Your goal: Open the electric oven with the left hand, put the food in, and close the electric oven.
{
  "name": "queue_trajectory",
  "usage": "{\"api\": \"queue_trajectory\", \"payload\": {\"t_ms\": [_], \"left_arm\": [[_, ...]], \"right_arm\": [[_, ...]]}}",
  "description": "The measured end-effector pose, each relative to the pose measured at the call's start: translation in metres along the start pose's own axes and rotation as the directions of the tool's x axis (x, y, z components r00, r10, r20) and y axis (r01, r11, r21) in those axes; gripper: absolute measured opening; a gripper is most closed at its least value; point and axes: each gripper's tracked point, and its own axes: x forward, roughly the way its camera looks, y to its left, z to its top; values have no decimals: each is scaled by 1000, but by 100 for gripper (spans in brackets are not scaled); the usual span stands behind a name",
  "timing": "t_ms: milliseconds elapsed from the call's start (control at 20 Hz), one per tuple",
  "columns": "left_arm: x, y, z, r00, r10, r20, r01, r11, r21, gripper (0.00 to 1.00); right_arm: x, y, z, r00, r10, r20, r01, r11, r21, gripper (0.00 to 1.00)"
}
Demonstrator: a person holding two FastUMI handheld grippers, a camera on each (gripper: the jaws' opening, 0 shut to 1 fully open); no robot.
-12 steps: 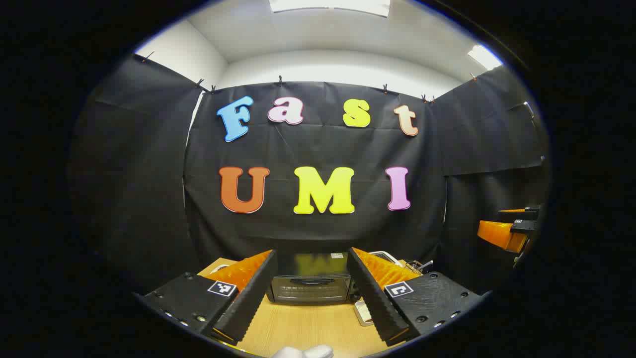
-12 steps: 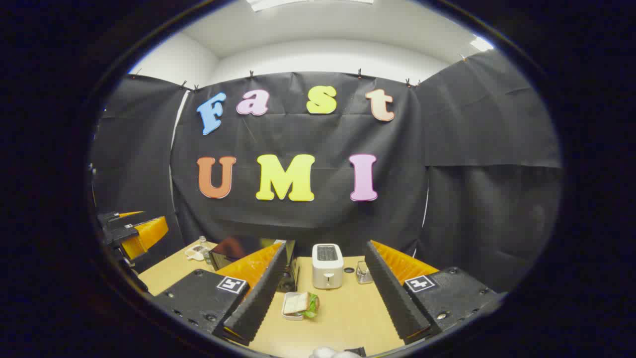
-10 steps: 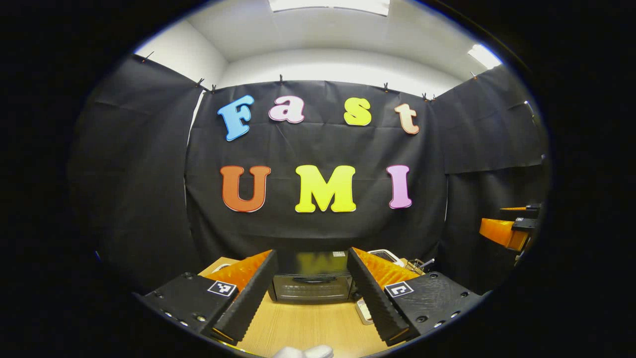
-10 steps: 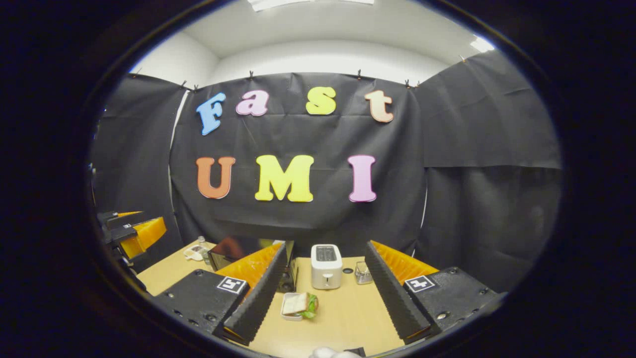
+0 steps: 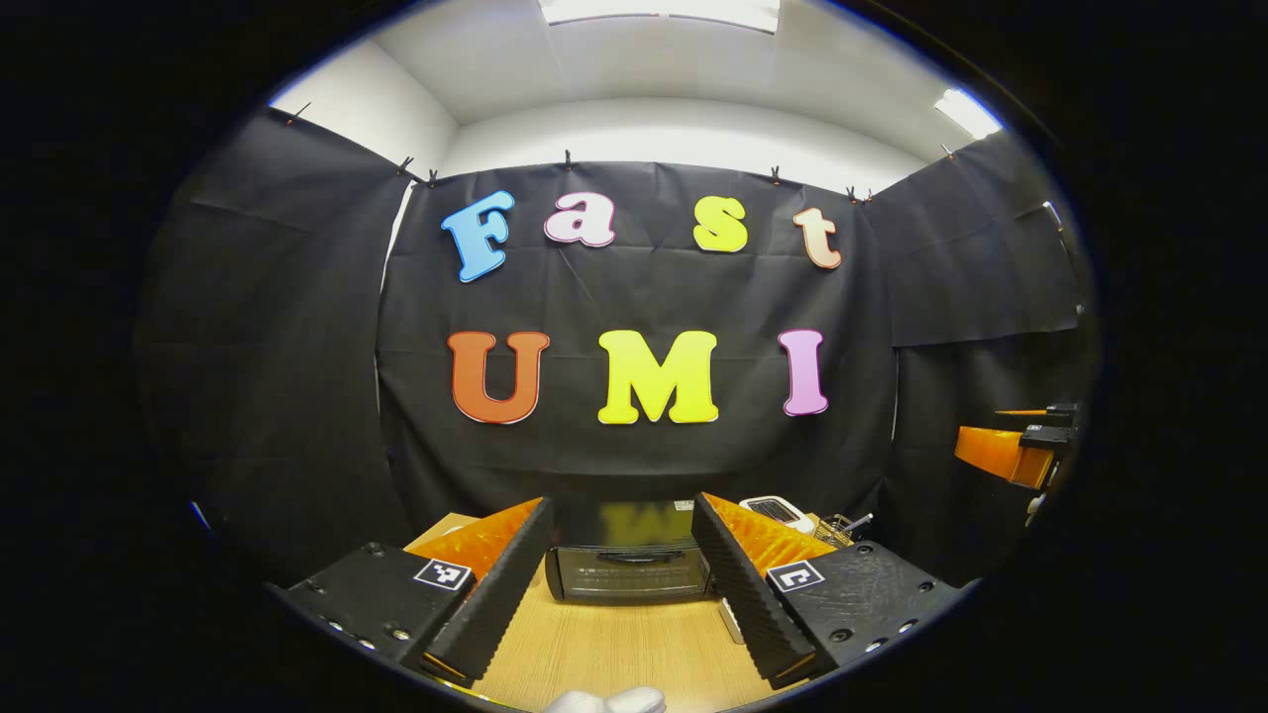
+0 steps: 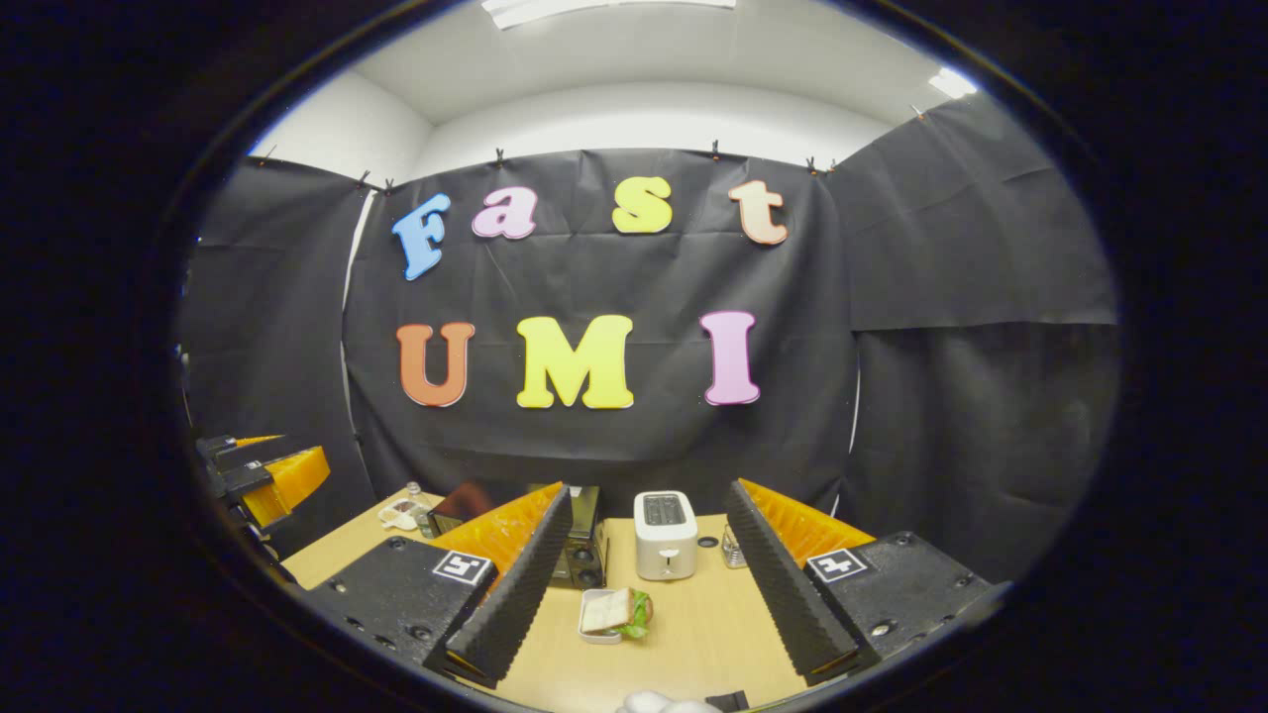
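Left tongs (image 5: 619, 619): fingers spread wide apart, nothing between them, held above the near edge of the bench (image 5: 614, 654); seen again at the left rim of the right gripper view, off the bench's left end

Right tongs (image 6: 644, 619): fingers likewise spread wide, holding nothing, above the bench; seen also at the right rim of the left gripper view, well apart from the left tongs

Bench: light wood-grain top, carrying all items below

Food (image 6: 616, 612): a sandwich with a green leaf showing at its edge, lying in a small white tray (image 6: 592, 634); sits on the bench between the right tongs' fingers, in front of the toaster and just right of the oven

Electric oven (image 5: 629, 572): dark box, glass door shut, bar handle across the top of the door; framed between the left tongs' fingers, towards the back of the bench

Toaster (image 6: 665, 536): white, upright, slots on top, just right of the oven, behind the food

Small glass (image 6: 732, 550): right of the toaster, partly hidden by a finger

Small items at the bench's far left corner (image 6: 404, 510): too small to identify

Booth wall (image 6: 941, 396): black cloth, behind the bench
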Motion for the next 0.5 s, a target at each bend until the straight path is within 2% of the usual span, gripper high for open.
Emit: {"api": "queue_trajectory", "payload": {"t_ms": [50,100,150,200,250,300,350,500], "left_arm": [[1,2,-1,1000,5,2,-5,1000,6,93],[1,4,-2,1000,7,-3,-7,1000,12,93],[1,4,-3,1000,6,-2,-6,1000,12,93],[4,2,-5,1000,4,-2,-4,1000,9,93],[6,0,-10,1000,0,-10,0,1000,11,93],[10,-1,-17,1000,1,-15,0,1000,15,93],[16,-4,-23,1000,-3,-21,3,1000,22,93],[37,-19,-51,997,-28,-71,30,999,17,93]], "right_arm": [[1,2,2,1000,4,3,-4,1000,2,100],[0,4,0,1000,6,4,-6,1000,0,90],[0,4,-2,1000,6,0,-6,1000,-6,90],[1,2,-4,1000,3,-3,-3,1000,-13,100],[2,0,-6,1000,0,-10,0,1000,-16,100],[2,-2,-11,1000,-2,-22,2,1000,-19,90],[3,-5,-14,999,-5,-31,5,1000,-20,100],[5,-22,-22,997,-27,-65,25,999,-26,100]]}}
